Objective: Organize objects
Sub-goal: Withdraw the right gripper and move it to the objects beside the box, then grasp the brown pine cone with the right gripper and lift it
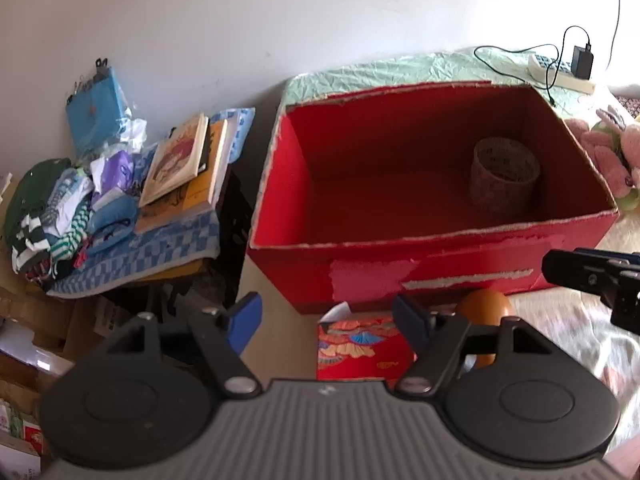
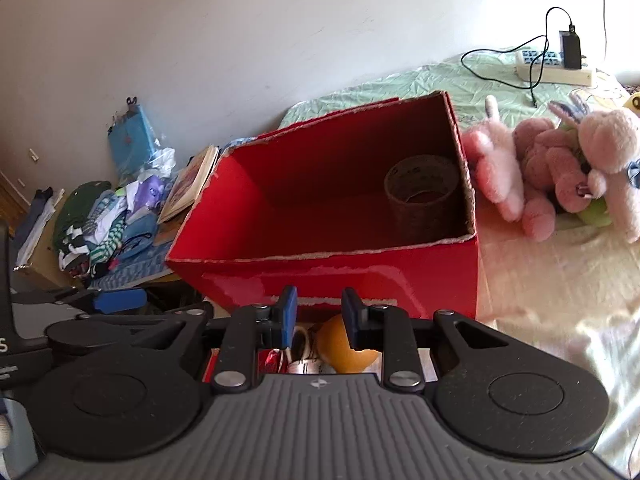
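A big red cardboard box stands open on the bed, also in the right wrist view. Inside it a roll of tape stands at the right end. In front of the box lie an orange ball and a red patterned packet. My left gripper is open and empty, above the packet. My right gripper is open with a narrow gap, empty, just above the orange ball; it shows in the left wrist view.
Pink plush toys lie right of the box. A power strip with a charger lies at the far end of the bed. To the left, a low stand holds books, folded clothes and a blue pouch.
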A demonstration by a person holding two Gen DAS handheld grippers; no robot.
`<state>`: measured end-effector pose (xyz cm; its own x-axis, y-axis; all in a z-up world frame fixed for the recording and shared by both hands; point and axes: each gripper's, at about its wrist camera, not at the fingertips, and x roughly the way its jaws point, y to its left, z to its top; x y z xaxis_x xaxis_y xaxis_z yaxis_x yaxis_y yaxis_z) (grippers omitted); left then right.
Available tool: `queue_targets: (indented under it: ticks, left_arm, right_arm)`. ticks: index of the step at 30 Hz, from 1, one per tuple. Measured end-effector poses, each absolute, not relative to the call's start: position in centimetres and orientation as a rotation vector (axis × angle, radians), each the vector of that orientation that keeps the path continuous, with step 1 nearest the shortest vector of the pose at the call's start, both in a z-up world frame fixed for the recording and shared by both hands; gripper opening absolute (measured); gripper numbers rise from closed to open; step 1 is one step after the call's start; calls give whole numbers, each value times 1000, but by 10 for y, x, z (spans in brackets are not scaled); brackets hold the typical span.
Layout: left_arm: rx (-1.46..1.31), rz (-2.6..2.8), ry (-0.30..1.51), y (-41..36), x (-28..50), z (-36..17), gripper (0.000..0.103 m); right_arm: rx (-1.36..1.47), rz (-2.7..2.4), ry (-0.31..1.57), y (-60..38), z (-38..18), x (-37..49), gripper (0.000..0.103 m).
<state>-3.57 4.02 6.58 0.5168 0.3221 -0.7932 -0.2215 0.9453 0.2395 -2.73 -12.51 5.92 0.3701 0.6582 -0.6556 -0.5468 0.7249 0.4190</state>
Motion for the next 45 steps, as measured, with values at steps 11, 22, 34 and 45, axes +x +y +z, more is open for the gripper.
queue_targets:
  ticks: [11, 22, 34, 45]
  left_arm:
    - [142, 326, 1012, 26, -36, 52, 88]
    - [167, 316, 1053, 14, -28, 41, 88]
    - [171, 307, 1090, -1, -22, 31, 88]
    - [73, 26, 1085, -12, -50, 32, 77]
  right_arm:
    - [137, 830, 977, -128, 44, -29, 26]
    - [159, 832, 1055, -139, 27, -20, 26]
    - [137, 844, 1121, -154, 12, -9, 27]
    - [206, 856, 1289, -183, -20, 12, 33]
